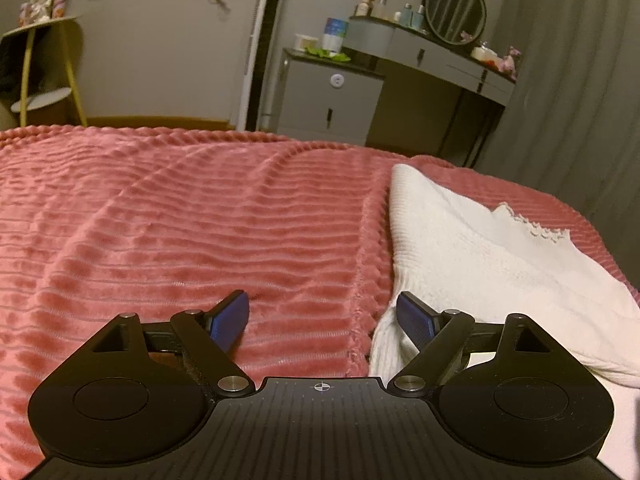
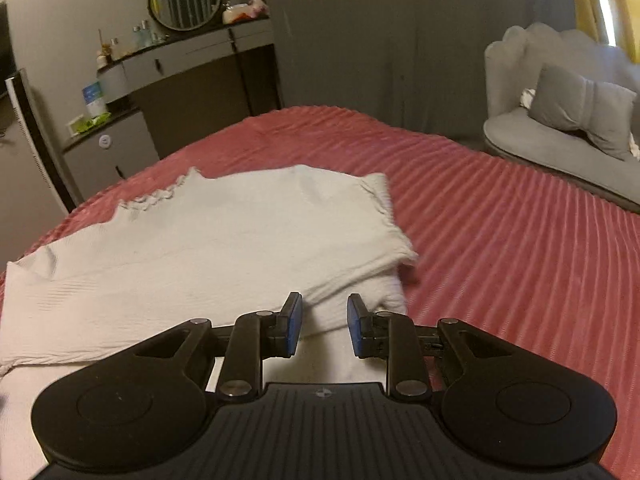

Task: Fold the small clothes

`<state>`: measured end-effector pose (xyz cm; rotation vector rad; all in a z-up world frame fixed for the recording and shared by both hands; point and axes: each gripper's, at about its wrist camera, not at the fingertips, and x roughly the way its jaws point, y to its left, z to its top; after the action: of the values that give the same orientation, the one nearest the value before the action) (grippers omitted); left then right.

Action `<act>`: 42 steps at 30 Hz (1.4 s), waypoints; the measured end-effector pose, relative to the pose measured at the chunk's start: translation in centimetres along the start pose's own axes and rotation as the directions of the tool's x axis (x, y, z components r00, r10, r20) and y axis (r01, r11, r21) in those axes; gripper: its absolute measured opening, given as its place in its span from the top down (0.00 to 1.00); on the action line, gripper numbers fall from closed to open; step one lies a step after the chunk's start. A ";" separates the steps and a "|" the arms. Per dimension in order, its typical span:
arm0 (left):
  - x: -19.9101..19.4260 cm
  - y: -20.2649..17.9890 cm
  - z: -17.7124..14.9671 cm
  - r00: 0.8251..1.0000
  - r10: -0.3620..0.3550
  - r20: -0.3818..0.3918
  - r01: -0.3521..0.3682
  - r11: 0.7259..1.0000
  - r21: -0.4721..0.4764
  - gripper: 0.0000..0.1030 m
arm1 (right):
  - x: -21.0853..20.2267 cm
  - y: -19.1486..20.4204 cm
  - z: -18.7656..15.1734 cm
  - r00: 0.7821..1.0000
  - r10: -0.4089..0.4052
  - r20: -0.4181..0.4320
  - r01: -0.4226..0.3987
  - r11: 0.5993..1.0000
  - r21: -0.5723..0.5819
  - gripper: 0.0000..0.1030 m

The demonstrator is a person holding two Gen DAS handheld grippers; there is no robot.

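Left tongs [image 1: 322, 322]: jaws spread wide, nothing between them, above the pink ribbed bedspread [image 1: 180, 220]. The white knitted top [image 1: 480, 248] lies just right of them, its edge under the right-hand pad [image 1: 416, 322]. Right tongs [image 2: 320, 326]: jaws parted by a narrow gap, pinching nothing. The top [image 2: 224, 232] lies folded ahead and left of them, its hem directly beneath the pads. Grey dressing table [image 2: 192, 60] stands beyond the bed
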<state>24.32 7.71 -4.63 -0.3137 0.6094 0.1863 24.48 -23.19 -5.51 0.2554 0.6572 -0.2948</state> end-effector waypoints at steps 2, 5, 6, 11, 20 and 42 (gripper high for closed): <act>0.1 -0.1 -0.1 1.000 -0.001 0.000 0.001 1.000 -0.003 0.16 | -0.2 -0.3 0.0 1.000 0.024 0.001 -0.024 0.999 0.036 0.77; 0.1 -0.2 -0.1 1.000 0.003 0.001 -0.003 1.000 0.009 0.15 | 0.3 -1.2 0.1 0.998 0.059 -0.007 -0.058 0.994 0.097 0.77; 0.1 -0.3 -0.1 1.000 0.005 0.002 -0.005 1.000 0.015 0.15 | 0.7 -1.4 0.3 0.998 0.067 -0.006 -0.066 0.990 0.121 0.77; 0.4 -0.7 -0.4 1.000 0.017 0.000 -0.017 0.999 0.051 0.13 | 2.2 -3.1 0.9 0.992 0.122 -0.014 -0.113 0.956 0.272 0.78; 0.5 -1.0 -0.7 1.000 0.023 -0.001 -0.023 0.997 0.077 0.11 | 1.6 -2.8 1.0 0.994 0.110 0.012 -0.109 0.961 0.255 0.89; -1.1 -1.2 0.6 0.996 -0.090 0.012 0.090 0.996 -0.018 0.10 | -0.6 -2.6 0.0 0.996 0.090 0.014 -0.091 0.970 0.223 0.87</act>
<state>24.11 6.67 -3.25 -0.3572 0.5812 0.1071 23.16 -25.45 -5.48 0.4995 0.6072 -0.2817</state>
